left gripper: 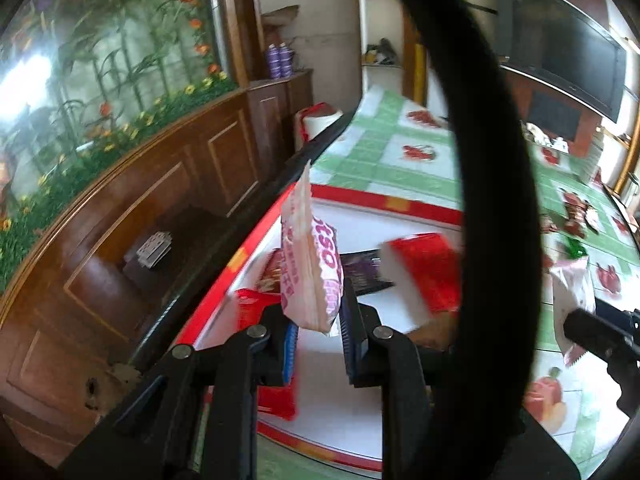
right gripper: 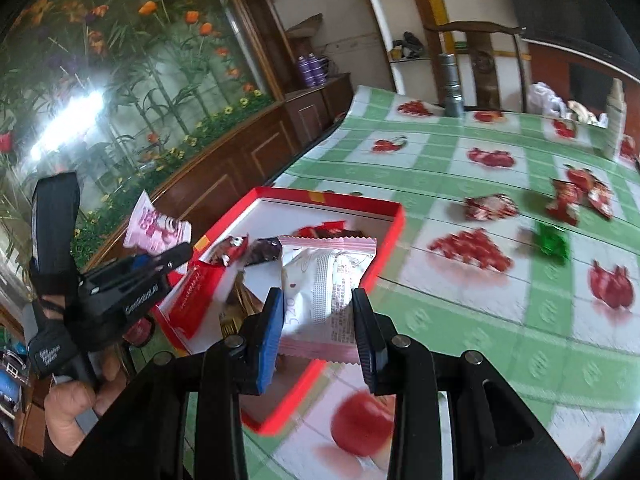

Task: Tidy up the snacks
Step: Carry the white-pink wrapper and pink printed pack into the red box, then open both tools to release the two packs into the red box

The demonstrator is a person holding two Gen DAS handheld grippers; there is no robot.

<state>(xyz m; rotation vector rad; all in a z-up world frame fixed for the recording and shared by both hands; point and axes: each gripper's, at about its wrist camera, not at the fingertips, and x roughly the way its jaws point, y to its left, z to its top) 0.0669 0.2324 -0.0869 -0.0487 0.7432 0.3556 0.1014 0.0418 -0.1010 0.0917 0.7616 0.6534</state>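
Observation:
My left gripper [left gripper: 318,322] is shut on a pink snack packet [left gripper: 312,264], which stands upright over the red box [left gripper: 384,200] with a white inside. From the right wrist view that same left gripper [right gripper: 170,256] holds the pink packet [right gripper: 154,228] by the box's left edge, with a hand below it. My right gripper [right gripper: 318,320] is shut on a white-and-pink packet [right gripper: 326,280] over the near end of the red box [right gripper: 394,220]. Red and dark packets [right gripper: 240,252] lie in the box. The right gripper [left gripper: 584,326] and its packet [left gripper: 570,288] show at the far right.
Loose red wrappers [right gripper: 490,206] and a green one [right gripper: 554,240] lie on the green-checked tablecloth [right gripper: 440,160] to the right. A grey flashlight [right gripper: 452,88] and a white bottle [right gripper: 616,120] stand at the far edge. A black strap [left gripper: 480,160] crosses the left wrist view. Wooden cabinets [left gripper: 160,200] stand left.

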